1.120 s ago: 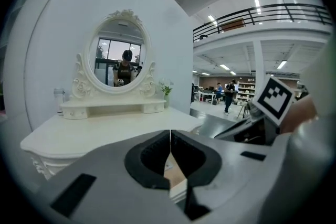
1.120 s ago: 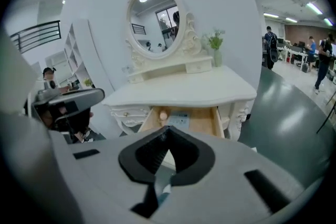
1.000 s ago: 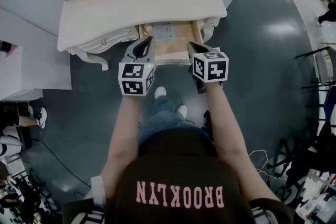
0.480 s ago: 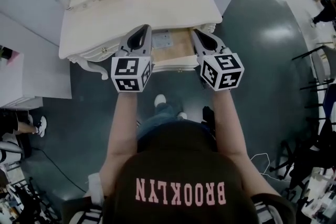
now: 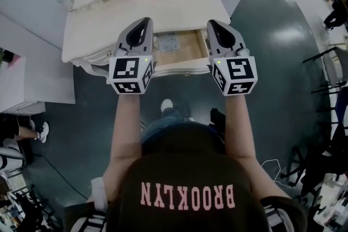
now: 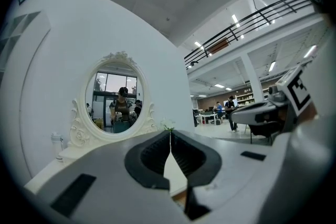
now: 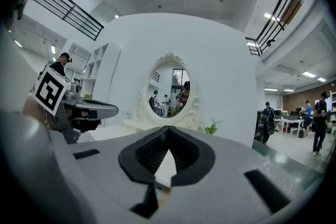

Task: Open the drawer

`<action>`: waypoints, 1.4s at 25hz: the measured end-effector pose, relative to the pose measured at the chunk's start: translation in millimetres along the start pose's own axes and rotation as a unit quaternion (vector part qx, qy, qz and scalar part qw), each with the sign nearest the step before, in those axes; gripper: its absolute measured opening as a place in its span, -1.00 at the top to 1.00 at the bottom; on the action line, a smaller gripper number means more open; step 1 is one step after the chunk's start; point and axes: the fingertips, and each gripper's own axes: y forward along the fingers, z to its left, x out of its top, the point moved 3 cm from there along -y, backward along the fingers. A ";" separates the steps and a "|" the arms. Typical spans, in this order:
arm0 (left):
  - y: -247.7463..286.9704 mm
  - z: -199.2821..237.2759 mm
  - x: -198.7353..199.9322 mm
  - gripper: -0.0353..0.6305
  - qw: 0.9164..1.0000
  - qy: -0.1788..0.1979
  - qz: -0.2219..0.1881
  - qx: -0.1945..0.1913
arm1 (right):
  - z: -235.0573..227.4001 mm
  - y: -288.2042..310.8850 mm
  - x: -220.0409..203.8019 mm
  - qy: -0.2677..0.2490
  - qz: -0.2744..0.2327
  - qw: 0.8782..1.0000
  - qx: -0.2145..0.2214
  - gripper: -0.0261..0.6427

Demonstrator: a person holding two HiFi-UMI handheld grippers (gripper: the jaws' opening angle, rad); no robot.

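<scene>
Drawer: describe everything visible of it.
The drawer stands pulled out from the front of the cream table, open at the top. Its inside is bare pale wood; its front panel is cream like the table. A flat grey thing lies at its back left. The left tool and right tool, both shut and empty, hang over its two sides; no touch shows.

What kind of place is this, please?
Probably a large showroom or workshop hall, not a home: a cream dressing table stands on a dark polished floor, under a railed upper gallery.
</scene>
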 end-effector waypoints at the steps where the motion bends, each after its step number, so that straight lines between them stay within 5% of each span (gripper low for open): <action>1: -0.3 1.4 3.1 0.88 1.000 0.003 -0.004 0.001 | -2.6 -1.6 3.5 0.002 -0.006 1.000 -0.003 0.93; 35: 10.7 43.1 30.9 0.88 0.998 0.038 -0.025 0.040 | -65.5 -8.3 36.9 -0.042 -0.038 0.997 -0.048 0.93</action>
